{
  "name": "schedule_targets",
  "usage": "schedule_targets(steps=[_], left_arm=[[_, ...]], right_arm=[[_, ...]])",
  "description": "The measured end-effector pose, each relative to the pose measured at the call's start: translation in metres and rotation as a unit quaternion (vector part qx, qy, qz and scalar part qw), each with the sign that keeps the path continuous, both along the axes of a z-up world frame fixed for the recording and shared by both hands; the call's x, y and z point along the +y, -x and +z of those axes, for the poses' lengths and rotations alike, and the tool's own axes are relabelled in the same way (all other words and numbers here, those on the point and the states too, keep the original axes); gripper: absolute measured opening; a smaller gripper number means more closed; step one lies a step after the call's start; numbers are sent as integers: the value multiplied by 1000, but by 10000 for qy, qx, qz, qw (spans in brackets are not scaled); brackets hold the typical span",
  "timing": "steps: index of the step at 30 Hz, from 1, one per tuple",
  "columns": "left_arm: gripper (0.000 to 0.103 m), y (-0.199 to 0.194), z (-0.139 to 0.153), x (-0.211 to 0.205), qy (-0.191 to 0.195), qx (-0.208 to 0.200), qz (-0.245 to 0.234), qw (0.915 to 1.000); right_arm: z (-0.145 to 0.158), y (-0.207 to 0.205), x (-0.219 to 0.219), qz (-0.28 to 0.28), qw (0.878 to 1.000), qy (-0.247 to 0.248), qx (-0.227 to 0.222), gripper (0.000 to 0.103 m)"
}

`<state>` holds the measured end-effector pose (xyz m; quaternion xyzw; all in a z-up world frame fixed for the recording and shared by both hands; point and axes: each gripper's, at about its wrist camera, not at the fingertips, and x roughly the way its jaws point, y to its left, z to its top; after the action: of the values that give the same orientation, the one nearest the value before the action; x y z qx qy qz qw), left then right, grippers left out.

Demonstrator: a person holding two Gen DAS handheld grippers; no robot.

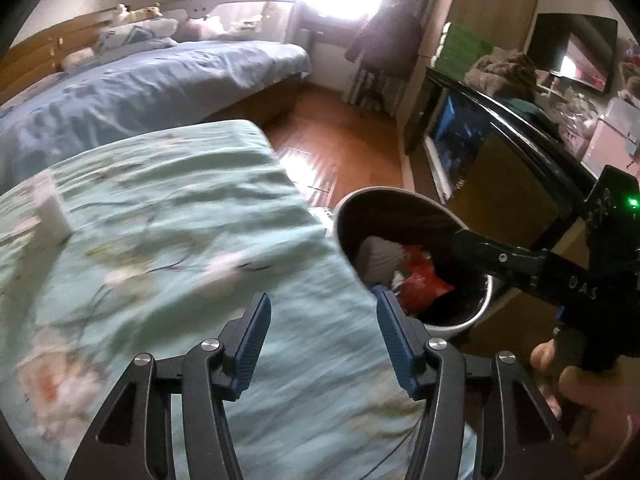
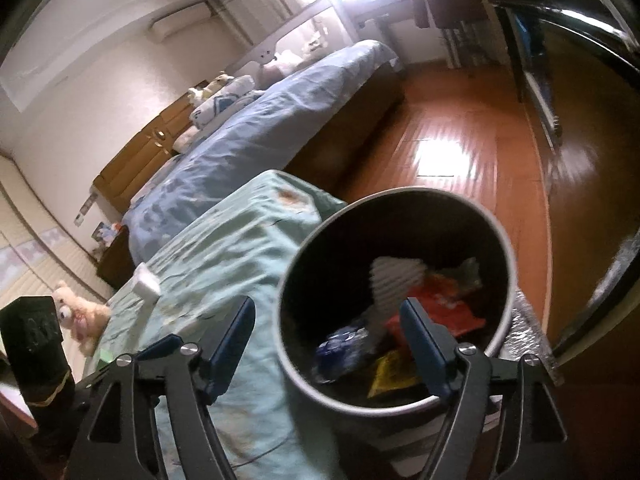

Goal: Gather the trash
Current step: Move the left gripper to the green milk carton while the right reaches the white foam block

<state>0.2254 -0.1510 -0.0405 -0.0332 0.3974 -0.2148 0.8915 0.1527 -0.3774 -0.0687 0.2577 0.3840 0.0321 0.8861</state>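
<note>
orange and white wrappers lie in the trash bin [image 2: 396, 300] at five o'clock of the bed [image 1: 160, 220]; right claw [image 2: 328, 344] gapes above, release step seemingly done. left claw [image 1: 322, 344] apart, empty; next, reach the white scrap [image 1: 50, 208] at nine o'clock.

surface: green floral cloth [image 1: 168, 216] | on it: small white box [image 1: 50, 204] at 9 o'clock | floor: wood [image 1: 320, 136], trash bin [image 2: 396, 304] standing at 3 o'clock

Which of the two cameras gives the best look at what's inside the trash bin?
The right wrist view: it looks almost straight down into the trash bin, showing an orange wrapper, a yellow packet and a blue wrapper. In the left wrist view the bin sits off to the side, partly hidden by the right tongs; mostly the orange wrapper shows.
</note>
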Motion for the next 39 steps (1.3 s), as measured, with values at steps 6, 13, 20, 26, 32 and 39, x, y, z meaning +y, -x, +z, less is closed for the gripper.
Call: schedule_targets(steps=[6, 13, 20, 26, 32, 39], left_arm=[[58, 22, 3, 40, -17, -48, 347, 9994], [58, 48, 4, 89, -43, -37, 832, 9965], [68, 71, 7, 137, -55, -84, 1407, 9900], [73, 91, 9, 175, 51, -70, 1868, 9824], [73, 107, 9, 199, -36, -124, 2131, 9769], [77, 118, 10, 227, -203, -206, 2385, 9707]], right_arm=[[2, 1, 29, 252, 9996, -93, -45, 77], [4, 1, 76, 782, 9968, 4, -188, 77], [-2, -7, 117, 1228, 9924, -9, -113, 81], [-3, -11, 152, 1632, 9865, 28, -99, 90], [-4, -18, 187, 2000, 9796, 184, -69, 93], [-7, -28, 215, 2260, 9737, 288, -74, 94]])
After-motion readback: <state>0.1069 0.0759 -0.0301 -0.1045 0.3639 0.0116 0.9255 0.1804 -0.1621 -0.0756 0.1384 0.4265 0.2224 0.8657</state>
